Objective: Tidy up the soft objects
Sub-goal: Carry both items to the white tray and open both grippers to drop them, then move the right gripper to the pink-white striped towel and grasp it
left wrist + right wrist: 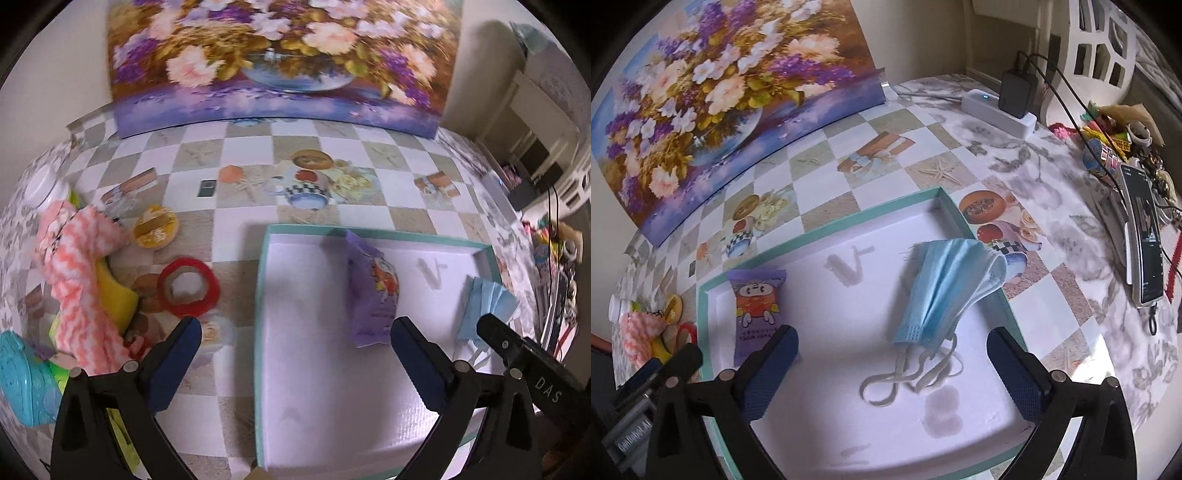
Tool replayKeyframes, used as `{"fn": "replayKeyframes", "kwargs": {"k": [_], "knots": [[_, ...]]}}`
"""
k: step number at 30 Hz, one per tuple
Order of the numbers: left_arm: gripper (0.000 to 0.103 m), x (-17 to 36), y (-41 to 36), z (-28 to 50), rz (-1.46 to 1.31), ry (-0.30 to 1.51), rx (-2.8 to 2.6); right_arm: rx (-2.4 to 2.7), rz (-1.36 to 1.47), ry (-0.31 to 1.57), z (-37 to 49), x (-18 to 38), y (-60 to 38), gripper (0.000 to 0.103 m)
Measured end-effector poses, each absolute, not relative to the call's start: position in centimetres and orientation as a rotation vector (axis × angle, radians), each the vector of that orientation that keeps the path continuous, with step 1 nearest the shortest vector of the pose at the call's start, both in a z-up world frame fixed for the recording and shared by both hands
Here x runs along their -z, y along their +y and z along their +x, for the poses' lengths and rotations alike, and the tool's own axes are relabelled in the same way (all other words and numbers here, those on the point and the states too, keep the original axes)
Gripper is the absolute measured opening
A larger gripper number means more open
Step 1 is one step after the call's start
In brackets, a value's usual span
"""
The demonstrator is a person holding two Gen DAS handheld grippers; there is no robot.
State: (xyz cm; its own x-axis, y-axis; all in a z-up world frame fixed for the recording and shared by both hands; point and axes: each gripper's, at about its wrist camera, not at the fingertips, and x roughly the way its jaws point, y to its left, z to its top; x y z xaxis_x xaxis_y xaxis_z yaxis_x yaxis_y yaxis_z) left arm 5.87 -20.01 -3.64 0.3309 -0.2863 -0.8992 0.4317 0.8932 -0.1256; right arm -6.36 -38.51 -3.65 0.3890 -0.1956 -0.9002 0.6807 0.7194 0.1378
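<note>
A shallow box with a teal rim (260, 295) (849, 219) and white floor lies on the table. Inside it a purple snack pouch (373, 291) (757, 310) lies at the left. A blue face mask (945, 288) (487, 306) drapes over the right rim, its ear loops on the box floor. My left gripper (295, 328) stands open above the box's left edge, nothing between its fingers. My right gripper (892, 339) stands open over the mask's lower end, apart from it. A pink-and-white fluffy cloth (79, 280) (637, 330) lies left of the box.
Left of the box sit a red tape ring (188, 286), a yellow round tin (155, 227), a yellow sponge (114, 291) and a turquoise toy (26, 384). A flower painting (280, 62) leans against the wall behind. A phone (1145, 236), charger and clutter lie at the right.
</note>
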Motion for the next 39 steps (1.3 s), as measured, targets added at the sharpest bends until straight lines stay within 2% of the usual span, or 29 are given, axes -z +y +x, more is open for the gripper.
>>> {"fn": "replayKeyframes", "kwargs": {"k": [13,21,30,39], "knots": [[0.102,0.3,-13.6,6.9,0.034,0.967,0.368,0.524,0.495,0.957,-6.5,1.6,-34.8,0.103],[0.102,0.0,-9.3,8.0,-0.02,0.977,0.279,0.414,0.532,0.928,-5.5,1.0,-32.2,0.103],[0.102,-2.7,-4.9,8.5,-0.02,0.919,0.184,0.314,0.505,0.913,-3.6,-0.2,-28.5,0.103],[0.103,-3.7,2.1,9.4,-0.167,0.893,0.097,0.188,0.461,0.903,-1.0,-0.9,-23.3,0.103]]}}
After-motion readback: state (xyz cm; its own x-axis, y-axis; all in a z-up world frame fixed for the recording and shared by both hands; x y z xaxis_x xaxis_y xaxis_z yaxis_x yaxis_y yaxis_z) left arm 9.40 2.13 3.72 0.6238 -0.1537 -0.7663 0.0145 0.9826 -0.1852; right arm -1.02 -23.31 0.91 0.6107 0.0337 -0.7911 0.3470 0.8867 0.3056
